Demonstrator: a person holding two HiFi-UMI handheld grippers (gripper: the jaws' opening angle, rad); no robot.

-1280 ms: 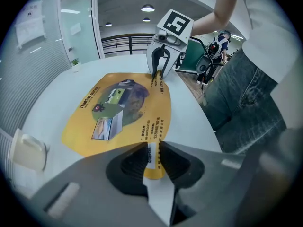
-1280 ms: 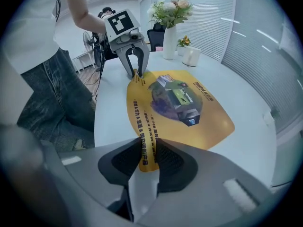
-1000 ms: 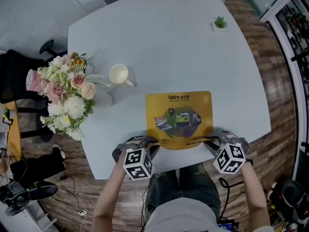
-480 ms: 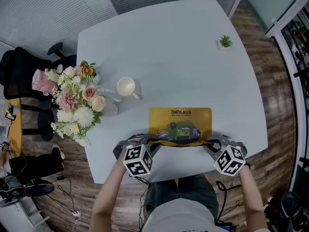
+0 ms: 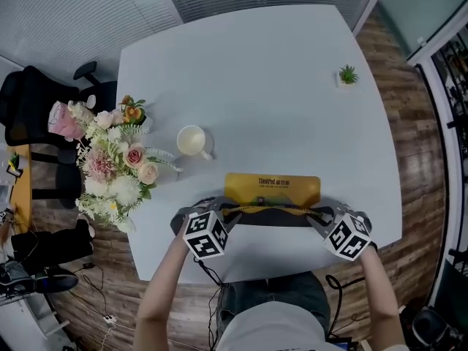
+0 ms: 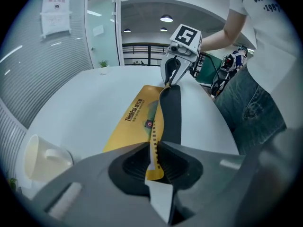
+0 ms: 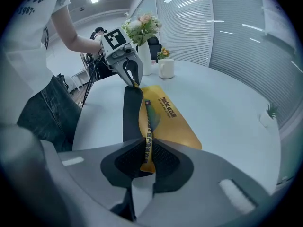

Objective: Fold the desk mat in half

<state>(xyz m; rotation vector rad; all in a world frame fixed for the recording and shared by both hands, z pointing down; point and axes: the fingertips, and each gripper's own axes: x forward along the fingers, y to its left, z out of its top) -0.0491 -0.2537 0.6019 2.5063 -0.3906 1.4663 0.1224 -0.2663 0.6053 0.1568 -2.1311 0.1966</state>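
The yellow desk mat [image 5: 272,186] lies near the table's front edge with its far half flat and its near half lifted, so the black underside [image 5: 270,216] shows. My left gripper [image 5: 223,212] is shut on the mat's near left corner [image 6: 154,167]. My right gripper [image 5: 319,214] is shut on the near right corner [image 7: 147,161]. In the left gripper view the mat [image 6: 139,117] runs from my jaws to the right gripper [image 6: 171,77]. In the right gripper view the mat [image 7: 165,115] runs to the left gripper [image 7: 130,77].
A white mug [image 5: 193,141] stands left of the mat on the white table [image 5: 248,72]. A vase of flowers [image 5: 117,163] sits at the table's left edge. A small potted plant [image 5: 348,75] is at the far right. A black office chair [image 5: 36,112] stands left of the table.
Both grippers have raised the mat's near edge and carried it away from me over the far half. Less yellow face shows and the black underside has come into view.
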